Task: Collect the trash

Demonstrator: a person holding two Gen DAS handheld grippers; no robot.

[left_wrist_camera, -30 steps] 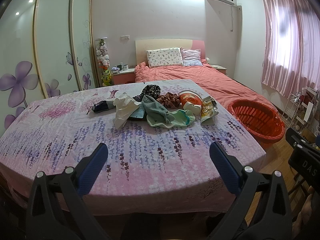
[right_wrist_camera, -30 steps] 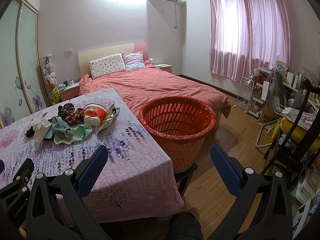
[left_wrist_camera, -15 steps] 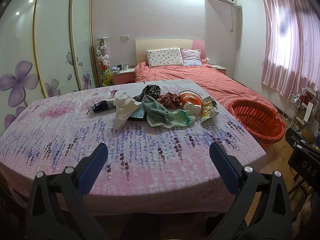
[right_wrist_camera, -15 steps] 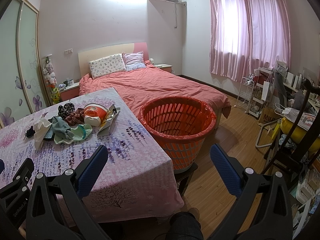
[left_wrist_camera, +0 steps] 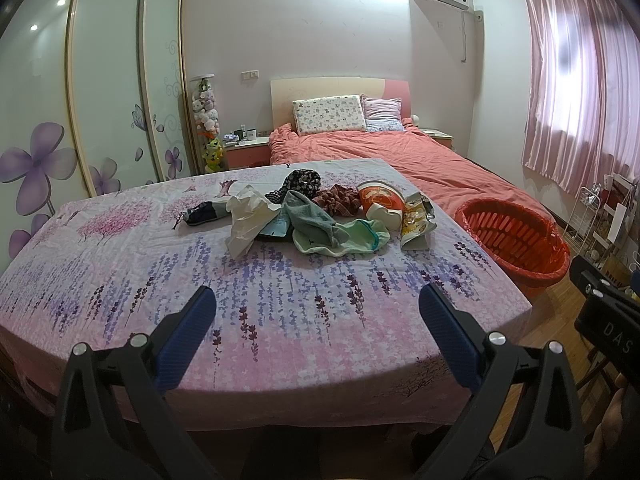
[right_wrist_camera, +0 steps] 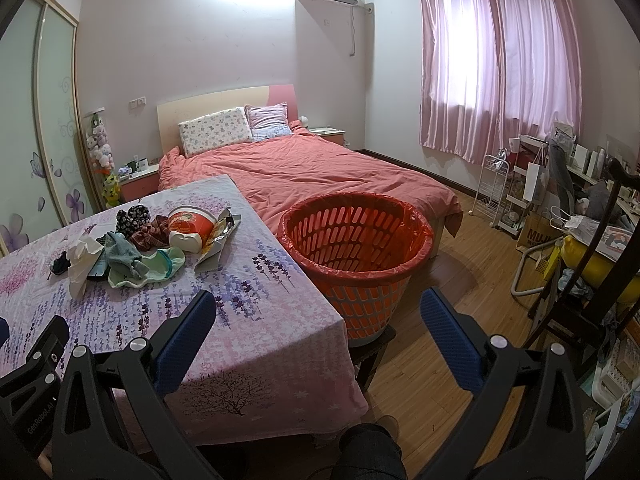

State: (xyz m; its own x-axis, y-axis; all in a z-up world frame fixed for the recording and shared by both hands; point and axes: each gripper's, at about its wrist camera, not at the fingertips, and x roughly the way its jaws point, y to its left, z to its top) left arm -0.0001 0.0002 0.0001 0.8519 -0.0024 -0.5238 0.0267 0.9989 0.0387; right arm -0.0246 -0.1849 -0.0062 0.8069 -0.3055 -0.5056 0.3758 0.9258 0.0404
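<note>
A heap of clothes and trash lies in the middle of the table with the floral cloth: a crumpled white plastic bag, a red paper bucket on its side, a foil snack wrapper, green cloths and dark socks. An orange basket lined with a red bag stands on a stool off the table's right edge. My left gripper hovers open above the table's near edge, well short of the heap. My right gripper is open and empty near the table's corner, in front of the basket.
A bed with a salmon cover stands behind the table and basket. Sliding wardrobe doors line the left wall. A white rack, bags and a cluttered desk fill the right side. Wooden floor lies beyond the basket. A person's knee shows below.
</note>
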